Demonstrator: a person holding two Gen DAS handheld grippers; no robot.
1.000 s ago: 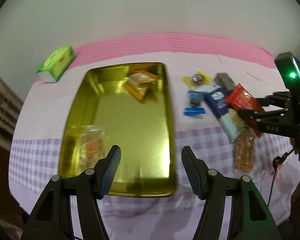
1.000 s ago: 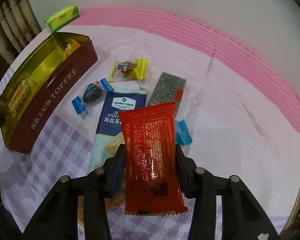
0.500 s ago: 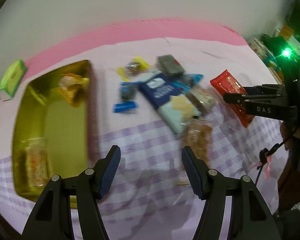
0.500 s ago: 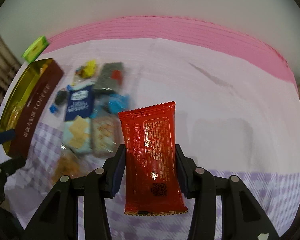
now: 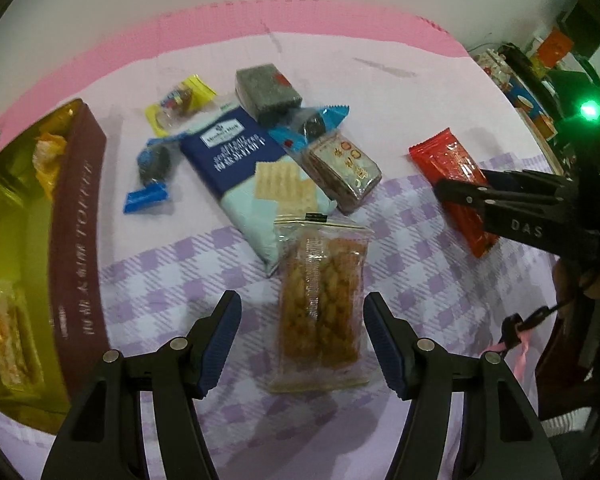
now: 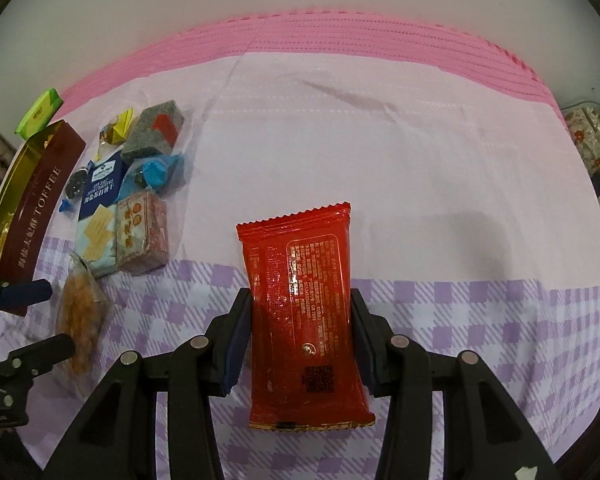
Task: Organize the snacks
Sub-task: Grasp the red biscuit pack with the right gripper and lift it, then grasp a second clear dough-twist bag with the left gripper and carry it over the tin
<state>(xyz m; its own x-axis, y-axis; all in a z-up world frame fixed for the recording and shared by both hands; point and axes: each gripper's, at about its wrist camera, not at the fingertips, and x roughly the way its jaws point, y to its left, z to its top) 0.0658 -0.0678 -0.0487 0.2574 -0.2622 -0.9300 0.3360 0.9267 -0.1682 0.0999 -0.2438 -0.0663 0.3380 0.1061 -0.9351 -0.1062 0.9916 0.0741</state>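
My right gripper point(image 6: 298, 338) is shut on a red snack packet point(image 6: 302, 308), held above the checked tablecloth; the same red packet point(image 5: 450, 178) shows at the right of the left wrist view. My left gripper point(image 5: 302, 338) is open, its fingers on either side of a clear bag of fried twists point(image 5: 320, 312) without touching it. A maroon toffee tin point(image 5: 76, 232) with a gold inside stands at the left and holds a few wrapped snacks. Beyond the bag lies a pile: a blue cracker pack point(image 5: 252, 168), a grey bar point(image 5: 266, 90), a patterned pack point(image 5: 342, 168) and wrapped candies point(image 5: 180, 100).
A green box point(image 6: 38, 112) sits at the far left behind the tin. A pink strip point(image 6: 340, 36) borders the cloth along the wall. Cluttered shelves point(image 5: 536, 72) stand at the right. A person's hand point(image 5: 572, 280) holds the right tool.
The left gripper has swung right from over the tin to the bag of fried twists. The right gripper carried the red packet right, away from the pile, still shut on it.
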